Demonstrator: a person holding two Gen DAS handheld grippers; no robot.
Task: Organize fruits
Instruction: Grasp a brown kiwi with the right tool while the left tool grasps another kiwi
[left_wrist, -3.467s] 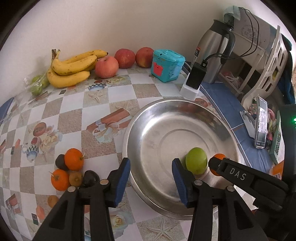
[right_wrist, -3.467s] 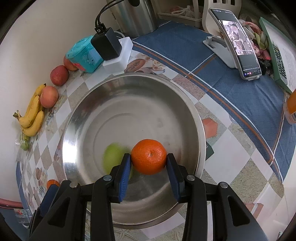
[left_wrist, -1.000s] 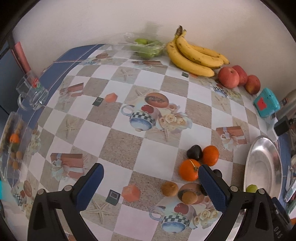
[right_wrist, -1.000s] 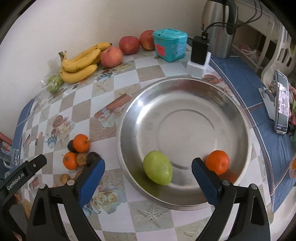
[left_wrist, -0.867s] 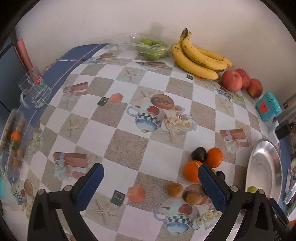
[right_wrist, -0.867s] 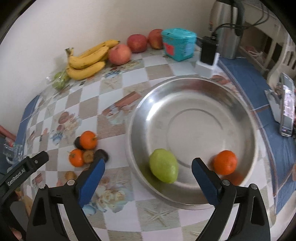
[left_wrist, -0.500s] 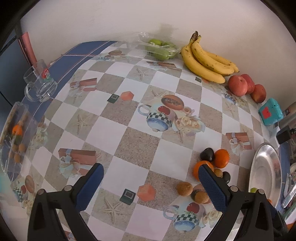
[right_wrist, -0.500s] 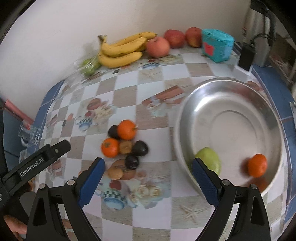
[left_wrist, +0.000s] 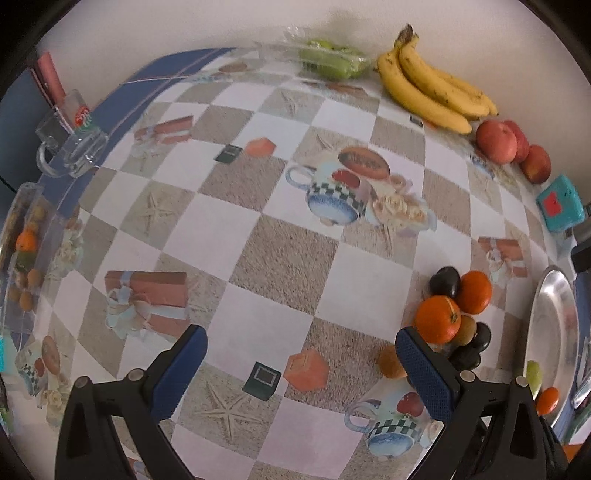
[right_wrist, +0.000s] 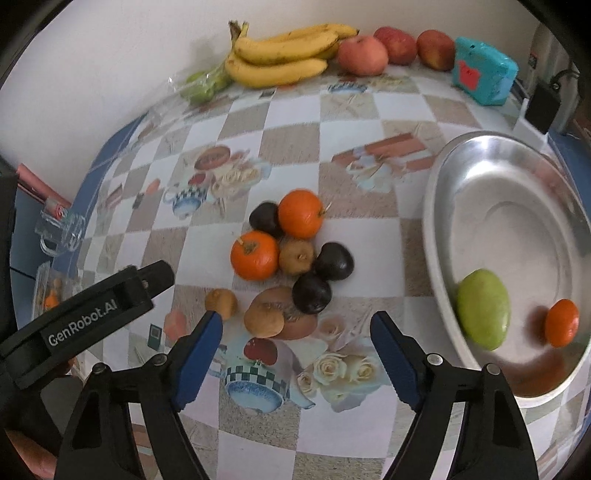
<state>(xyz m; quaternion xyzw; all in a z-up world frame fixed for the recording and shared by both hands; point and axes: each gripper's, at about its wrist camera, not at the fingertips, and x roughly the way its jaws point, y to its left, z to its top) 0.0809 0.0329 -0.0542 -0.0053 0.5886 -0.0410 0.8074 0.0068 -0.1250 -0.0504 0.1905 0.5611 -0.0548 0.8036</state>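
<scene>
A steel bowl (right_wrist: 439, 206) on the right holds a green mango (right_wrist: 484, 308) and a small orange (right_wrist: 561, 322). A pile of loose fruit lies on the checked cloth left of it: two oranges (right_wrist: 300, 213), dark plums (right_wrist: 334, 260) and brown kiwis (right_wrist: 263, 319). My right gripper (right_wrist: 295, 349) is open and empty, just in front of the pile. My left gripper (left_wrist: 301, 363) is open and empty over bare cloth, with the pile (left_wrist: 437, 319) beside its right finger. The left gripper's body shows in the right wrist view (right_wrist: 85, 306).
Bananas (right_wrist: 280, 55), three apples (right_wrist: 362, 55), a bag of green fruit (right_wrist: 201, 86) and a teal box (right_wrist: 482, 74) line the back wall. A glass mug (left_wrist: 70, 144) and a clear fruit pack (left_wrist: 26, 243) stand at the left edge. A charger block (right_wrist: 541, 107) is behind the bowl.
The right gripper released the orange into the bowl, opened wide and swung left toward the fruit pile. The left gripper opened and pulled back left from the bowl.
</scene>
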